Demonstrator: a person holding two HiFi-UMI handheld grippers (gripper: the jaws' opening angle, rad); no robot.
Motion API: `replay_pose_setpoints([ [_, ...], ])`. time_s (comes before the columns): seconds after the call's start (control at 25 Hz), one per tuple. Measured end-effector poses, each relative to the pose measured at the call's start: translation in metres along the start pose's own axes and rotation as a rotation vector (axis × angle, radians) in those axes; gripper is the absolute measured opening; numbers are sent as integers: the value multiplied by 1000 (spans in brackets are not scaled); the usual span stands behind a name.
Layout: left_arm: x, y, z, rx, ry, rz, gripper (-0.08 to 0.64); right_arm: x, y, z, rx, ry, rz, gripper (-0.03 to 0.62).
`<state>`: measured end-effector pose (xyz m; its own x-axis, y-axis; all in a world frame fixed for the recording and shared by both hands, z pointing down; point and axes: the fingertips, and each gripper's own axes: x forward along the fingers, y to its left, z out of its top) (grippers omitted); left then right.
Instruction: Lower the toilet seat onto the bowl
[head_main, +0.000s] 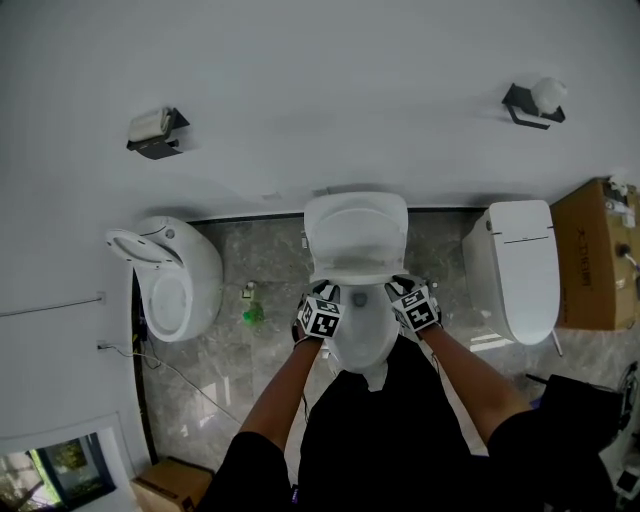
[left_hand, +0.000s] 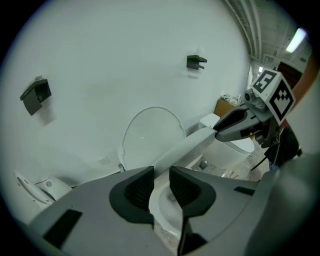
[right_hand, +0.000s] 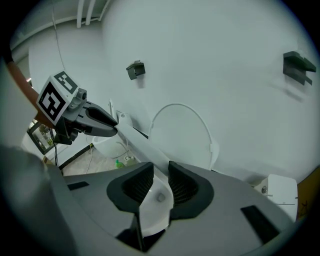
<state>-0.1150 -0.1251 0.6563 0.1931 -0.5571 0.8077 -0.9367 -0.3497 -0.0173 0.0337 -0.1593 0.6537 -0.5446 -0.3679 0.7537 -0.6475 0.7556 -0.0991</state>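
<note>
Lowering is mid-way: left gripper (left_hand: 161, 172) and right gripper (right_hand: 160, 167) each pinch a side of the toilet seat (left_hand: 185, 147), which hangs tilted above the bowl (right_hand: 156, 209), with the lid (head_main: 356, 230) upright behind; next it probably needs an even, slow descent onto the rim

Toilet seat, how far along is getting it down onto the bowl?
Done: the toilet seat is off the upright lid and tilted partway.
In hand: the left claw and the right claw each appear to grip a side of its front edge.
Left: it hangs above the bowl, so it must go down until it rests on it. Then both claws let go.
</note>
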Motion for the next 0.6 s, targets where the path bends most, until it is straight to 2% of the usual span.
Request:
replay_pose_setpoints([
  [0.24, -10, -16, -23, -12, -16, -20, 104, -11, 20, -24, 0, 36, -3, 104],
  [0.44, -17, -28, -43, -38, -23, -43, 113, -17, 34, -44, 34, 52, -41, 104],
  [0.6, -21, -37, -55, -26, -22, -60, 115, -17, 40, -61, 54, 59, -69, 103],
])
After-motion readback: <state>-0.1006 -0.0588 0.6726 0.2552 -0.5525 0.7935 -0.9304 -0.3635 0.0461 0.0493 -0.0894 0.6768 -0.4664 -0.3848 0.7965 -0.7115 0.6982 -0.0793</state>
